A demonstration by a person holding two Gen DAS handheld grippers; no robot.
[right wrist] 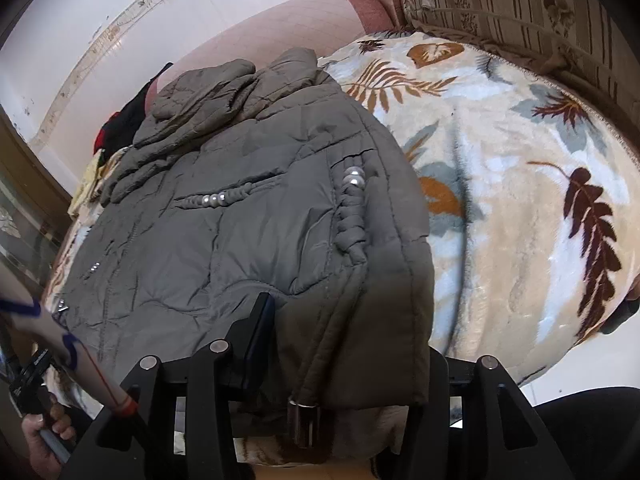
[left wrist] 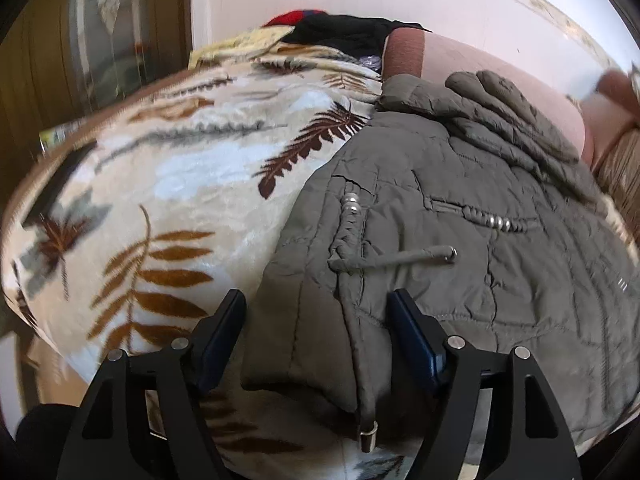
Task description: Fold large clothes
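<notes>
A grey-olive quilted jacket (left wrist: 460,216) lies spread on a leaf-patterned blanket (left wrist: 168,184); it has pearl beads, braided trim and a drawstring. Its sleeves are folded across the far end (right wrist: 224,92). My left gripper (left wrist: 318,312) is open, its fingers (left wrist: 412,332) straddling the jacket's near left corner at the hem. My right gripper (right wrist: 344,332) is open over the jacket's near right corner (right wrist: 360,320); the left finger (right wrist: 260,328) shows, the right finger is hidden under the fabric. A metal cord end (right wrist: 304,420) hangs off the hem.
The blanket (right wrist: 520,200) covers a bed. A pink headboard (right wrist: 304,24) and white wall stand behind. Black and red clothes (left wrist: 344,32) lie at the far end. A striped cushion (right wrist: 520,12) sits at the right. The person's other hand (right wrist: 44,436) shows at the lower left.
</notes>
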